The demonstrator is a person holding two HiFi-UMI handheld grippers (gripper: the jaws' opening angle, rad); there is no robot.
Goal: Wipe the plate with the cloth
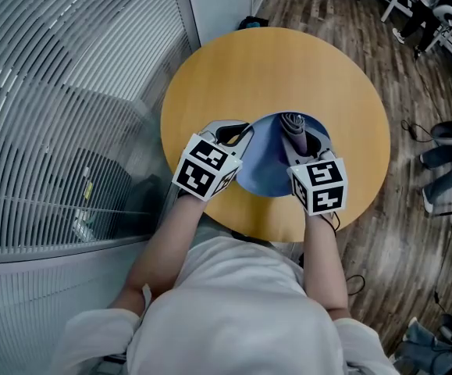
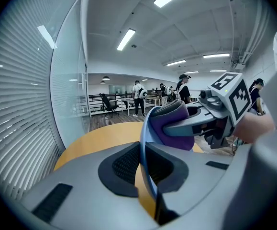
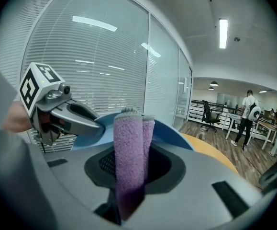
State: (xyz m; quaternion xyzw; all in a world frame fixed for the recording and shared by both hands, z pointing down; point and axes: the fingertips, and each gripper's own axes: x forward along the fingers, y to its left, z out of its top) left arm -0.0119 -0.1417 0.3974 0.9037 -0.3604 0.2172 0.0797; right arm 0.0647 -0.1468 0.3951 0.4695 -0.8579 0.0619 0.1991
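Over the round yellow bench (image 1: 210, 76), holding the blue plate (image 1: 261, 170) tilted up, rim pinched in the left tool (image 2: 145, 164). Pressing the folded purple cloth (image 3: 127, 143), clamped in the right tool (image 3: 128, 169), against the plate's face: mid-wipe, by the look of it. Next likely calls for a firm rim grip and a sweep of the cloth across the plate's face.

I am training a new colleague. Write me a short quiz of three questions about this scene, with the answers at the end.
1. What does the left gripper clamp by the rim?
2. True or false: the purple cloth lies loose, held by no gripper.
3. Choose one. The jaws of the right gripper are: (a) open and empty, (b) shut on the purple cloth, (c) shut on a spoon.

Key: 1. the blue plate; 2. false; 3. b.
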